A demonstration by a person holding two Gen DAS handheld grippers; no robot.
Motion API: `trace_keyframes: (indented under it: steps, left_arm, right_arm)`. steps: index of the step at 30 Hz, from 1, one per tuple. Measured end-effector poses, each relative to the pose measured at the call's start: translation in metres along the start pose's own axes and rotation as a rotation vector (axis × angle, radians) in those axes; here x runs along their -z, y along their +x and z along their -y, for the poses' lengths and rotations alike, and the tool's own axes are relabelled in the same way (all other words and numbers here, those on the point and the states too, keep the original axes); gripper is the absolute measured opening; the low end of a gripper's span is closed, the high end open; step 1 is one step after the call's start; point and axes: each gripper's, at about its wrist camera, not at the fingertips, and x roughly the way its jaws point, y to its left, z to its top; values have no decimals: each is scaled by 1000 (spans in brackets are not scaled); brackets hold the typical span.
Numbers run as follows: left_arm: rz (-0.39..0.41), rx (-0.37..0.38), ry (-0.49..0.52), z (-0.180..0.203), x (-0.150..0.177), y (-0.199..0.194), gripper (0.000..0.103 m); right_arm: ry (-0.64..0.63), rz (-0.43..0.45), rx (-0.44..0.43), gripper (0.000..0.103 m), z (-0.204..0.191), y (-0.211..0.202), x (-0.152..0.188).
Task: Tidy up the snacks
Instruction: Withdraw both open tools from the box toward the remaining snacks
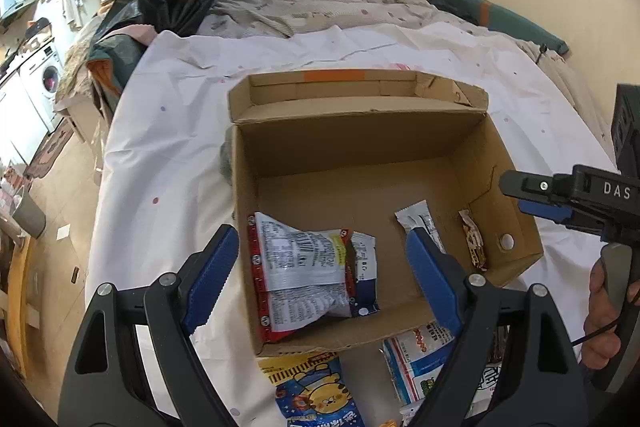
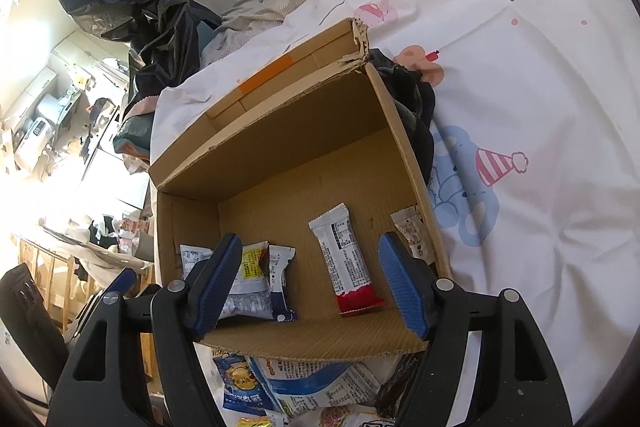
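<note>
White patterned bedding is spread beneath an open cardboard box holding snack packets; both the left claw and right claw are held wide, empty.

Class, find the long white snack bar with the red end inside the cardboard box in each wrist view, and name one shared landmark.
Left wrist: white snack bar, right of centre, partly behind a blue finger.
Right wrist: centre, fully visible between the fingers.
Shared landmark: orange tape on the box's far flap.
</note>
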Motion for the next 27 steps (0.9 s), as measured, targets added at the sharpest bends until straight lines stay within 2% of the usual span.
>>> trace_keyframes:
  steps: [4, 6, 11, 16, 18, 27]
  left_arm:
    - [2, -5, -52, -14, -1, -7, 84]
    - [8, 0, -81, -21, -1, -12, 91]
    - [13, -9, -116, -34, 4, -25, 93]
    - [-23, -3, -131, -39, 15, -32, 93]
    - [-67, -7, -131, -41, 20, -30, 93]
    - [-157, -1, -233, -60, 54, -37, 93]
  right_arm:
    - [15, 7, -7, 74, -1, -9, 5]
    - [7, 16, -8, 74, -3, -17, 10]
    - [-36, 29, 14, 74, -9, -34, 21]
    - [-59, 32, 33, 74, -7, -47, 34]
    - [-54, 33, 40, 74, -3, -54, 40]
    - [-27, -8, 26, 74, 2, -66, 78]
